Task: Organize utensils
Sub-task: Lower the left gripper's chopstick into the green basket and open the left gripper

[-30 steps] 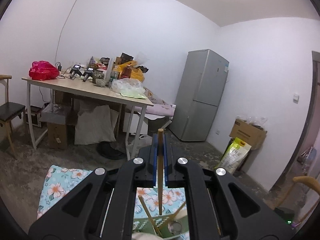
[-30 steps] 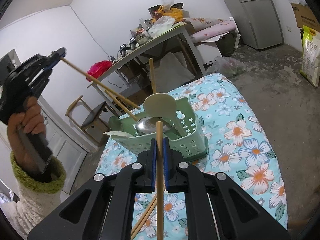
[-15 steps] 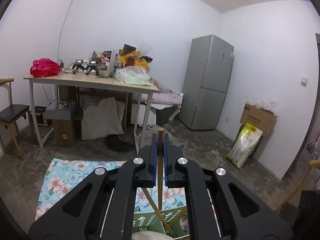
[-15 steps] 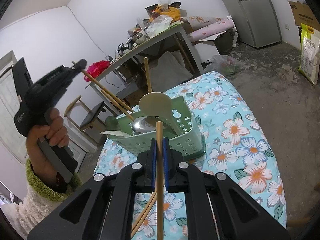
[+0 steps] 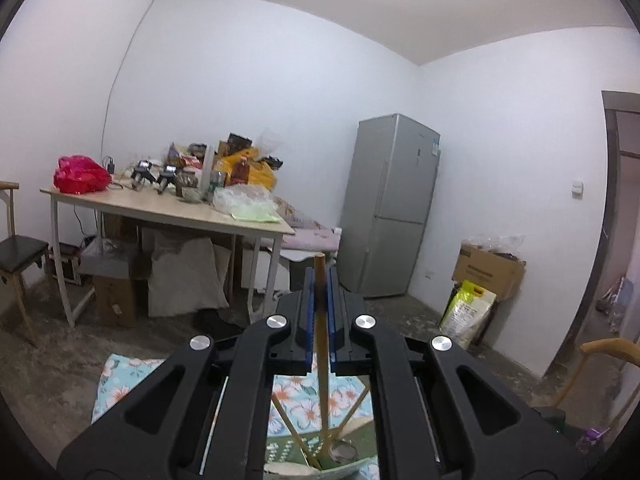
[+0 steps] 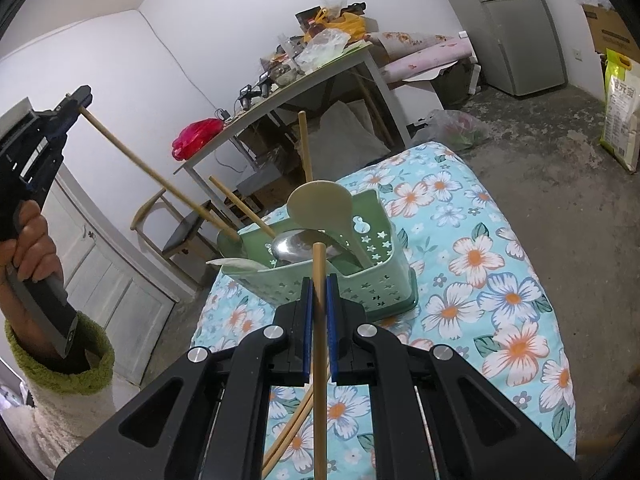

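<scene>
Nearest in the right wrist view, my right claw [image 6: 319, 304] is pinching a light wooden chopstick [image 6: 319, 360] between its blue pads; the stick runs up past the tips and down out of the bottom of the view. Under it, two more loose wooden chopsticks [image 6: 289, 432] lie crossed on the blue floral cloth [image 6: 500, 300] covering the surface.

Just past the claw tips stands the green perforated plastic utensil basket [image 6: 360, 280] on that cloth. In it: a pale flat rice paddle [image 6: 320, 204] leaning upright, a shiny metal ladle bowl [image 6: 294, 246], and several wooden sticks poking out at angles, one near vertical [image 6: 305, 148].

At the left of that view, a hand [image 6: 30, 240] in a fuzzy green-cuffed sleeve [image 6: 72, 364] holds my left claw [image 6: 80, 98] raised above basket level. It is clamped on the top end of a long wooden chopstick [image 6: 160, 176] whose lower end reaches the basket's left rim; whether the tip is inside I cannot tell.

In the left wrist view the same claw's pads are pressed together on that stick, which runs down to the basket at the bottom edge.

Farther back: a chair with a dark seat [image 6: 180, 232], a cluttered wooden desk [image 5: 160, 208] with a red plastic bag [image 5: 80, 174], a grey fridge [image 5: 394, 208], a cardboard box [image 5: 488, 268] and a yellow-green sack [image 5: 468, 312] on the bare concrete floor [image 6: 560, 152].
</scene>
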The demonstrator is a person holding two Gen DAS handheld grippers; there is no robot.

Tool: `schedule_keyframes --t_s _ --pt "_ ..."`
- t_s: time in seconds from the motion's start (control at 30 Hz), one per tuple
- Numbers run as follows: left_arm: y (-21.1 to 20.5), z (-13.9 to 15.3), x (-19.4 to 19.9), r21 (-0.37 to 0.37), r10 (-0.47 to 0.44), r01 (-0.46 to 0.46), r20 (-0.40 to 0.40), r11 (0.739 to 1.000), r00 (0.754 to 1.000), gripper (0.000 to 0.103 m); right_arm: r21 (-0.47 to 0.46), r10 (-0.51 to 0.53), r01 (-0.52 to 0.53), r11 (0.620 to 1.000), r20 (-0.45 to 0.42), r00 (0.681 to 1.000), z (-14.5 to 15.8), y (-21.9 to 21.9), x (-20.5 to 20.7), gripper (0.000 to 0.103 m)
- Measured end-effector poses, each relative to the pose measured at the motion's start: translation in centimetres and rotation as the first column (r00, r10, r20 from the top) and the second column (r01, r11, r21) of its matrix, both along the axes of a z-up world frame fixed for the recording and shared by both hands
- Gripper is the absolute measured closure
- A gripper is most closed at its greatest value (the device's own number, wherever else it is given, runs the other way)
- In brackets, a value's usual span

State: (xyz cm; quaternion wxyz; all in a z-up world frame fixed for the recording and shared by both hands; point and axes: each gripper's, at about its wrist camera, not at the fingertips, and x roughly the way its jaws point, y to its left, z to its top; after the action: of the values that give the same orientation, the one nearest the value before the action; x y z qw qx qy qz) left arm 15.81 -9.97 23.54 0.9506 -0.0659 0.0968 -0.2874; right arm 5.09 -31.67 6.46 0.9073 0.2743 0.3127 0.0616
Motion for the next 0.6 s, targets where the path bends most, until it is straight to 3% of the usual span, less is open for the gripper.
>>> schedule_keyframes --t_s 0.27,0.6 --pt "-0.3 -1.4 0.7 0.051 0.061 -0.061 0.008 0.997 0.998 0.099 -0.002 -0.003 0.003 1.000 -0.002 1.000 0.0 0.1 -0.1 0.096" --pt "-0.4 -5.0 2.3 0.034 0.075 -0.076 0.018 0.997 0.997 0.099 0.000 -0.005 0.005 1.000 -0.011 1.000 -0.3 -0.1 -0.1 0.096"
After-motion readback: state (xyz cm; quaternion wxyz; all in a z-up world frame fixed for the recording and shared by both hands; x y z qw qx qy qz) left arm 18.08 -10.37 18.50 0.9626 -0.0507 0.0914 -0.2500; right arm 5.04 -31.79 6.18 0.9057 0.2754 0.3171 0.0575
